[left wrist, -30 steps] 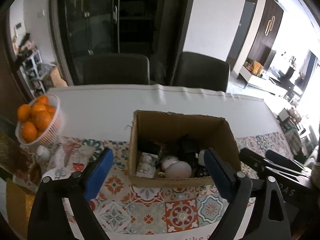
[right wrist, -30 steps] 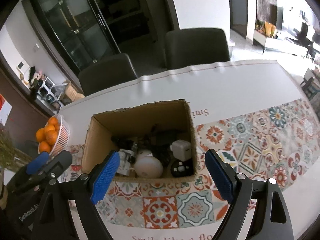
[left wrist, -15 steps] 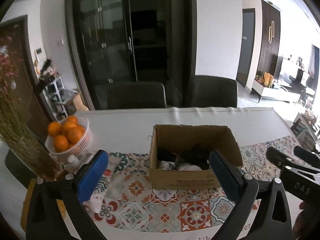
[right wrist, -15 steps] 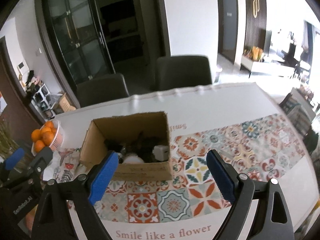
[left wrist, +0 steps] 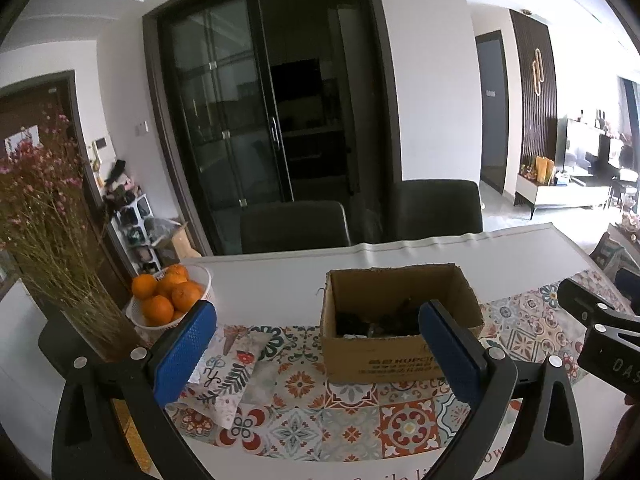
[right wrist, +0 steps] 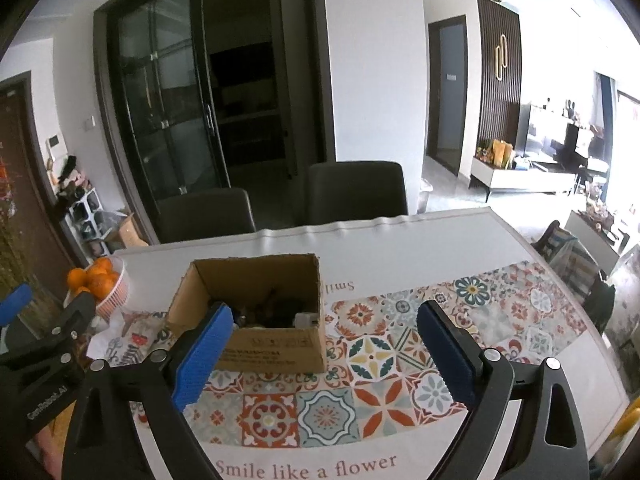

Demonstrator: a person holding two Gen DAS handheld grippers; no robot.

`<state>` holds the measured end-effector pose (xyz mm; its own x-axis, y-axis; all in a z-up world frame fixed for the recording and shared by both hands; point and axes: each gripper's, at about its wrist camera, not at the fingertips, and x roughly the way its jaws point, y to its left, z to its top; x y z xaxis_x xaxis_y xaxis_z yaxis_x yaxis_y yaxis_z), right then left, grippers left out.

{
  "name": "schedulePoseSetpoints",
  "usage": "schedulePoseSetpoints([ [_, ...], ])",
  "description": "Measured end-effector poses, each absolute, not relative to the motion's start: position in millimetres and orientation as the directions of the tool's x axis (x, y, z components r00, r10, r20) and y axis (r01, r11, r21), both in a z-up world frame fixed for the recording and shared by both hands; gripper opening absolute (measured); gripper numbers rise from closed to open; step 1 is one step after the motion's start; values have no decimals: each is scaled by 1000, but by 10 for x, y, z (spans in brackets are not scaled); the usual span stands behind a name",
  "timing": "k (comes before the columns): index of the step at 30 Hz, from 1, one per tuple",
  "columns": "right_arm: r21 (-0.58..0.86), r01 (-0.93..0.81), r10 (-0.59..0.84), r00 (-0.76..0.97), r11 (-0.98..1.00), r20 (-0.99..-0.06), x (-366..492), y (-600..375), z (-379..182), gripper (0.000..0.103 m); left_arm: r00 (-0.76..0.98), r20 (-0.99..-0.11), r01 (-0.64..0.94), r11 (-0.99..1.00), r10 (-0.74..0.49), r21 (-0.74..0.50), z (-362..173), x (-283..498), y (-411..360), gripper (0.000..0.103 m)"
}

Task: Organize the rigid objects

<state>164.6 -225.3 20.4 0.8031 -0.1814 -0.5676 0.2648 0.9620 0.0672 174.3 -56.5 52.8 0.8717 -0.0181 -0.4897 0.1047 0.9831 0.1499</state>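
Left gripper [left wrist: 316, 354] stands wide apart, holding nothing. Right gripper [right wrist: 324, 358] has just been opening, nothing between its jaws. Cardboard box [right wrist: 276, 346] of small objects [right wrist: 276, 314] sits on the patterned desk [right wrist: 400, 392], beyond both grippers, near an orange basket [left wrist: 170, 300].

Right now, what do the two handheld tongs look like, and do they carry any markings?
Both are black plastic frames with triangular cut-outs and silver rivets, each ending in two blue, textured, rectangular pads. The left tongs show white lettering along the side in the right wrist view. The right tongs show white letters in the left wrist view, partly cut off. No cables or sleeves are visible.
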Motion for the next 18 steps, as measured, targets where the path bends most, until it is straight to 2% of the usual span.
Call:
schedulePoseSetpoints([
  [9, 60, 251, -190, 848, 966, -494, 1308, -2192, 273, 98, 887, -460, 115, 981, -31, 155, 574, 1460, -556, 103],
  [18, 46, 235, -188, 866, 971, -463, 1123, -2119, 306, 98, 910, -415, 99, 981, -21, 169, 618, 1229, -516, 103],
])
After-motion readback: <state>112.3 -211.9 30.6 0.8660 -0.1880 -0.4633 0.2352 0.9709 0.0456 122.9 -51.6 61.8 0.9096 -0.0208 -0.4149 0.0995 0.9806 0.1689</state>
